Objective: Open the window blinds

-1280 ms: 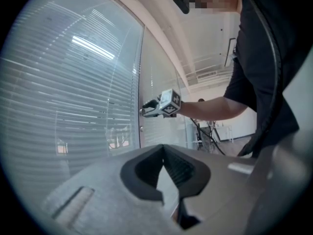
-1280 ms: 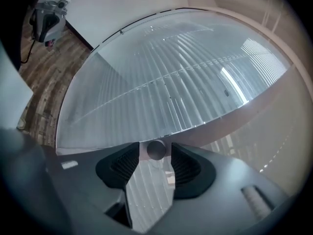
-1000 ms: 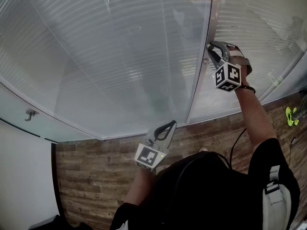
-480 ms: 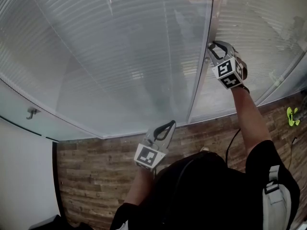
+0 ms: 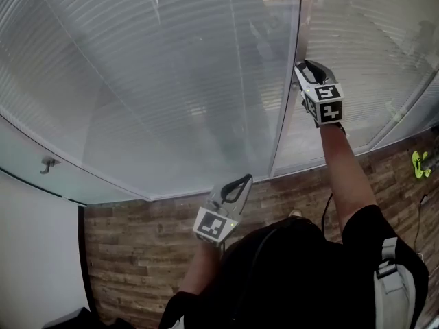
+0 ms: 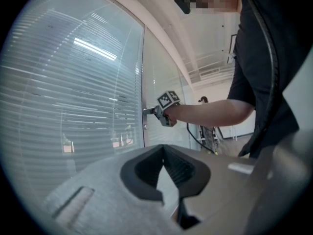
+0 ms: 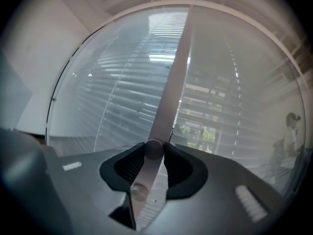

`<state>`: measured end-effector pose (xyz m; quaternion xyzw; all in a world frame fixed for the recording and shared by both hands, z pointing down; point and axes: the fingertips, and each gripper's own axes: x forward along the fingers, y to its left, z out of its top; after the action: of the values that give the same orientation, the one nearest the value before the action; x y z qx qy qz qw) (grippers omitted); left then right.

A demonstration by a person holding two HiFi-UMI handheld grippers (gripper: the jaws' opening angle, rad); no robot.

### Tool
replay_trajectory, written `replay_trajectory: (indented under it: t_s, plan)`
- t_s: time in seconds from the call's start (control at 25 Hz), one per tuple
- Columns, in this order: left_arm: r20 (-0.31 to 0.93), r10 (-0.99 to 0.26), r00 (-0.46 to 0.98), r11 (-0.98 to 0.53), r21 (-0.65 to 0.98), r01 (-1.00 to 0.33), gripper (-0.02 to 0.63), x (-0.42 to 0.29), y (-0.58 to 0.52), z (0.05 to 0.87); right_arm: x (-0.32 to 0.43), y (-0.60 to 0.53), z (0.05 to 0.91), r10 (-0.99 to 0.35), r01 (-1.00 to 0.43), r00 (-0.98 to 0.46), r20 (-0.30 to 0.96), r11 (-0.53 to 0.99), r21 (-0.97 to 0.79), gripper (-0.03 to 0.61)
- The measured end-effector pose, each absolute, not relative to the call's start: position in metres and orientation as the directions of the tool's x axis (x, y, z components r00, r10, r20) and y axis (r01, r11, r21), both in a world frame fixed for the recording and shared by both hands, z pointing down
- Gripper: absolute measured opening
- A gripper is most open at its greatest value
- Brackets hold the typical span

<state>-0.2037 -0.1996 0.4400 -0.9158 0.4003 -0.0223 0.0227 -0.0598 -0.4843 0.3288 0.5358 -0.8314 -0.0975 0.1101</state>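
**Head view, looking steeply down at a glazed wall.** The window blinds [image 5: 158, 81] filled the upper two thirds of the frame as fine horizontal slats behind two glass panes. A pale vertical frame post [image 5: 287, 108] ran from top centre down to the wooden floor [image 5: 137, 252] and divided the panes.

**Right gripper.** The right gripper [image 5: 299, 77] sat in the upper right, level against the post, with its marker cube facing the camera. In the right gripper view its jaws stood partly apart and were clamped on a small round control knob [image 7: 153, 149]. This knob was fixed to the post, and a pad pressed on each side of it. A second round fitting [image 7: 139, 192] lay lower on the same post, between the jaw bases and untouched.

**Left gripper.** The left gripper [image 5: 245, 179] was at lower centre, over the floor just below the base of the glass and well apart from the post. In the left gripper view its jaw tips met and held nothing.

**Blinds.** The slats in the left pane looked dense and grey. Through those in the right pane, greenery and a building showed in the right gripper view. A yellow-green object [image 5: 418, 164] lay on the floor at the right edge.
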Motion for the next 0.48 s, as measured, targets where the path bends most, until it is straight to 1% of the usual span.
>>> replay_trajectory:
  t_s: [0.08,0.16,0.48]
  plan:
    - [0.034,-0.731,0.682,-0.683,-0.061,-0.728,0.005,-0.202,-0.199,0.441,-0.057,-0.487,0.331,-0.903,-0.891,-0.425,0.057,0.429,0.152,0.129]
    - [0.035,-0.727,0.686,-0.686,-0.061,-0.725,0.005,-0.2,-0.199,0.441,-0.056,-0.488,0.33,-0.899,-0.897,-0.435,0.04,0.437,0.065,0.129]
    - [0.04,-0.715,0.698,-0.699,-0.066,-0.712,0.005,-0.19,-0.198,0.444,-0.051,-0.486,0.33,-0.899,-0.899,-0.437,0.007,0.436,-0.044,0.129]
